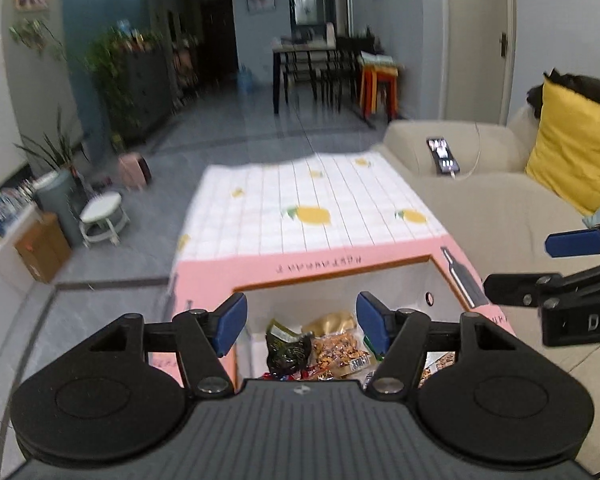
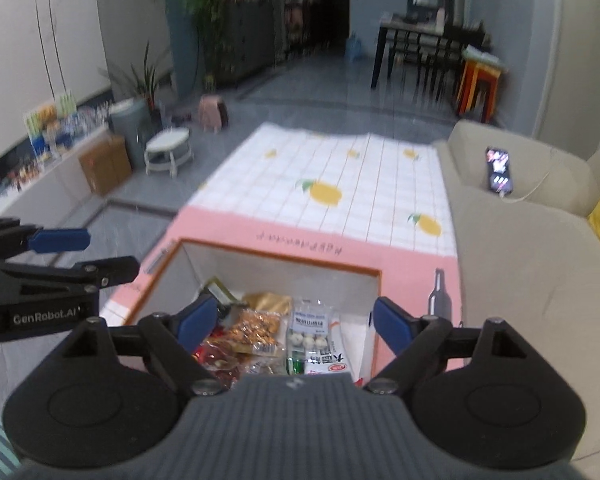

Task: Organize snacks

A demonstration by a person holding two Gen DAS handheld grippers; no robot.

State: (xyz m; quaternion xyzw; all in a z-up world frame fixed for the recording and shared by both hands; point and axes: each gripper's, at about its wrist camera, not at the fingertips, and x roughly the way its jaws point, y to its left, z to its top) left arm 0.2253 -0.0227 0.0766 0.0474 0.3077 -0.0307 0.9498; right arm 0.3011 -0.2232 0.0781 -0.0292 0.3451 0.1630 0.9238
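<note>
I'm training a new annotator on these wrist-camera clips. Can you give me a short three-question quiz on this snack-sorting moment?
1. True or false: the left hand-held gripper is clamped on a snack packet.
2. Where do the snack packets lie? A) on the sofa B) inside the pink box C) on the round stool
3. Fill in: a phone with its screen lit rests on the ____.

Key
1. False: its pads stand apart with nothing between them, and so do those of the right hand-held gripper.
2. B.
3. Sofa, on its arm, with a cable plugged in.
</note>
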